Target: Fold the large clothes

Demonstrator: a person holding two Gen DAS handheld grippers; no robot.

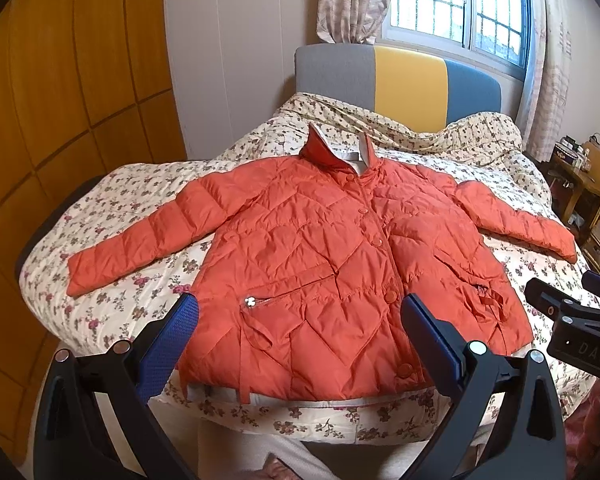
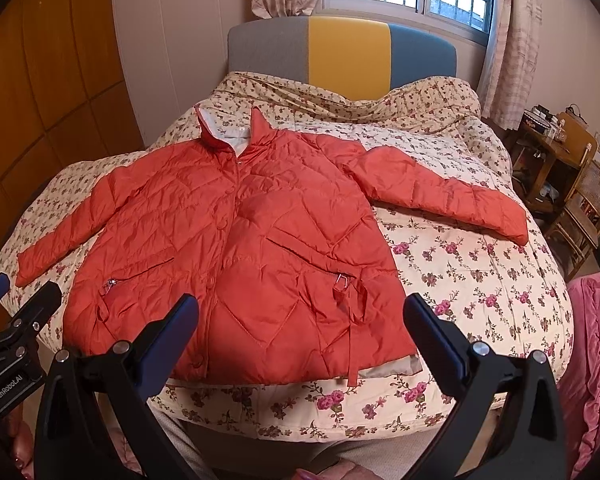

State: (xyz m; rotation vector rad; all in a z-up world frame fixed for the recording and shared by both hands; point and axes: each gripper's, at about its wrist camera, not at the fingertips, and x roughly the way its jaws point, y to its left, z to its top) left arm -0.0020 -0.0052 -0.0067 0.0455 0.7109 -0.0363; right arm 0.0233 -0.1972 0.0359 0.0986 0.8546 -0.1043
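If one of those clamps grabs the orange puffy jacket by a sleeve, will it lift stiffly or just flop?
The orange jacket would probably flop: its quilted body lies creased on the bedspread. It likely weighs little for its bulk, being puffy. The shiny shell may slip between the pads, so a deep bite seems wise.

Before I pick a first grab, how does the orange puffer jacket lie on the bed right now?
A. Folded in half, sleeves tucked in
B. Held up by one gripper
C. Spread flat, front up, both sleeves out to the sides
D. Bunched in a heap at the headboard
C: the orange puffer jacket lies flat, snap front up, sleeves spread; left gripper and right gripper are open and empty.
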